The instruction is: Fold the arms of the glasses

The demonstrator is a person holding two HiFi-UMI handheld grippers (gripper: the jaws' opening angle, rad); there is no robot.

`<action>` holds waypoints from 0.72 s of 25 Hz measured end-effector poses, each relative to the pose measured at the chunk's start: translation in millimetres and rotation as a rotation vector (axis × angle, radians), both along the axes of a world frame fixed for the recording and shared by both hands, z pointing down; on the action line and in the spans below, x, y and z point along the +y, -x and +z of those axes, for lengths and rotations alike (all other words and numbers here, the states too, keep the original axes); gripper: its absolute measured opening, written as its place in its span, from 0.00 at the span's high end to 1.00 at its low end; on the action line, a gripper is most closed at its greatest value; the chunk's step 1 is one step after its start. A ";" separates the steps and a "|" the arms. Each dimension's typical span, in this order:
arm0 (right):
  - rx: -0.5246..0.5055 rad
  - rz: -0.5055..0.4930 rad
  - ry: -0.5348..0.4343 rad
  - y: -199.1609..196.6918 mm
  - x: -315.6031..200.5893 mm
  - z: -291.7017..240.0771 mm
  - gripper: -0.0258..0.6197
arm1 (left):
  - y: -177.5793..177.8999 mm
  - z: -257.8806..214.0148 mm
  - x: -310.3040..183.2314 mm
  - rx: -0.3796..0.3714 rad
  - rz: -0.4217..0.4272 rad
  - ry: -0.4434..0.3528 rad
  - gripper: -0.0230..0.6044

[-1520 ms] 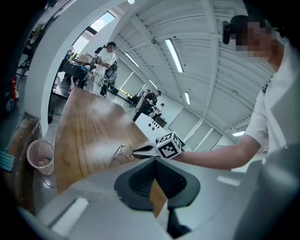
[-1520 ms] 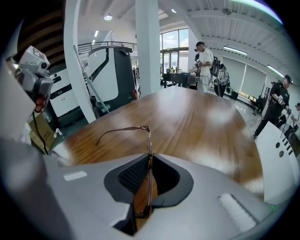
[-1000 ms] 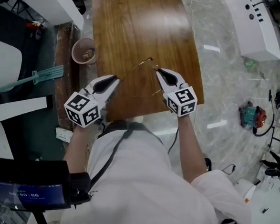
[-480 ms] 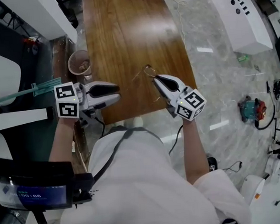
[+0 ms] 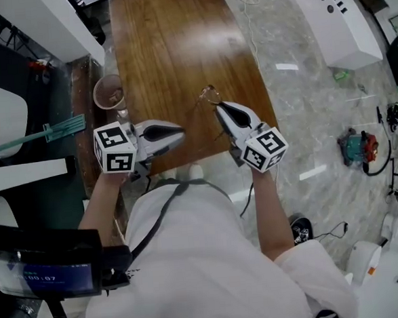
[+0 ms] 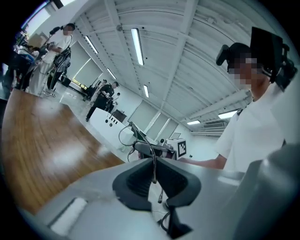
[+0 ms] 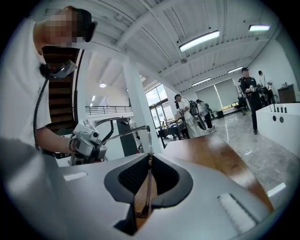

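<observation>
Glasses (image 5: 209, 95) stay pinched in the right gripper (image 5: 219, 107) while the left gripper (image 5: 181, 130), back from swinging left, is closing its jaws on one arm (image 6: 153, 164), ready to fold.

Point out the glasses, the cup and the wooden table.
glasses (image 5: 209, 93): head view, on a lens.
cup (image 5: 96, 94): head view, on its rim.
wooden table (image 5: 171, 48): head view, on the bare top.
</observation>
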State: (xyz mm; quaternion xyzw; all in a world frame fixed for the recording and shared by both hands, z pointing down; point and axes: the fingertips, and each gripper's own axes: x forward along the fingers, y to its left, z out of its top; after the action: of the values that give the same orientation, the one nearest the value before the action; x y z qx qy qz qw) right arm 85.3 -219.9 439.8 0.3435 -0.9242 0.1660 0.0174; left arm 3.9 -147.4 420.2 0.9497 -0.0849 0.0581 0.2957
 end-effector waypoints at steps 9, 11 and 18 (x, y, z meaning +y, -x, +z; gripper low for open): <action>-0.047 0.043 0.042 20.2 12.8 -9.9 0.91 | -43.8 27.1 8.7 -0.147 0.004 -0.030 0.91; -0.065 -0.010 0.076 22.2 18.5 -7.1 0.91 | -37.4 19.6 15.2 -0.095 0.041 0.011 0.81; -0.219 -0.171 0.247 29.7 36.4 -6.2 0.91 | -16.4 -12.7 36.4 0.037 0.215 0.077 0.77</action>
State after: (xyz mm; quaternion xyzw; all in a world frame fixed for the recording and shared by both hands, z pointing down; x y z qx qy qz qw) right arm 55.6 -183.5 433.7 0.2390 -0.9190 0.3125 -0.0271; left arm 20.3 -111.0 407.5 0.9421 0.0252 0.0753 0.3257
